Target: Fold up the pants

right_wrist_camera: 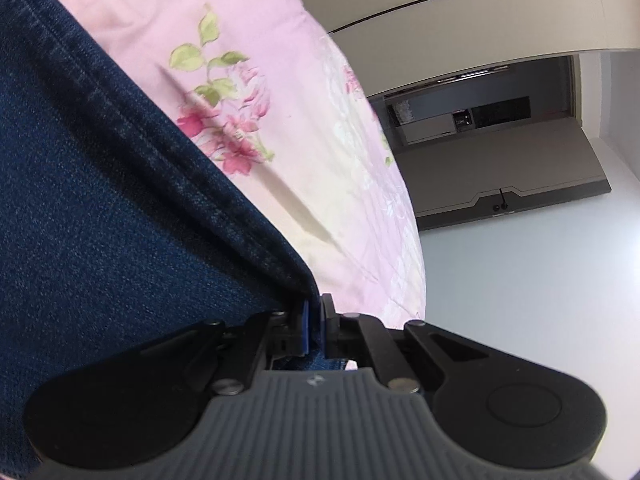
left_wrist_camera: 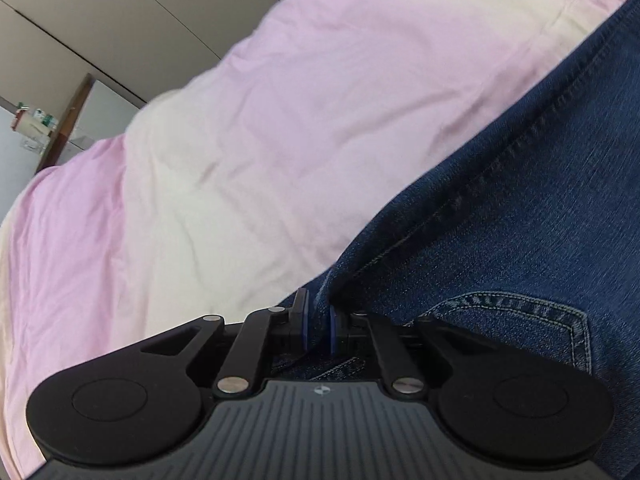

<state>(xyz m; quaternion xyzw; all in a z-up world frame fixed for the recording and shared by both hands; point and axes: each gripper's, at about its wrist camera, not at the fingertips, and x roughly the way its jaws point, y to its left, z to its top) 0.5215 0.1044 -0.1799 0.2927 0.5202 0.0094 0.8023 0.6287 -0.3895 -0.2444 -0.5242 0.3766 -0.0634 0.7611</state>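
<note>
Dark blue denim pants lie on a pink and cream bed sheet. In the left wrist view a back pocket shows at lower right. My left gripper is shut on a pinch of denim at the pants' edge, near the pocket. In the right wrist view the pants fill the left side, with a seamed edge running diagonally. My right gripper is shut on the corner of that denim edge.
The sheet in the right wrist view has a pink flower print. The bed edge drops to a pale floor. A dark cabinet and wardrobe panels stand beyond the bed. A doorway shows at far left.
</note>
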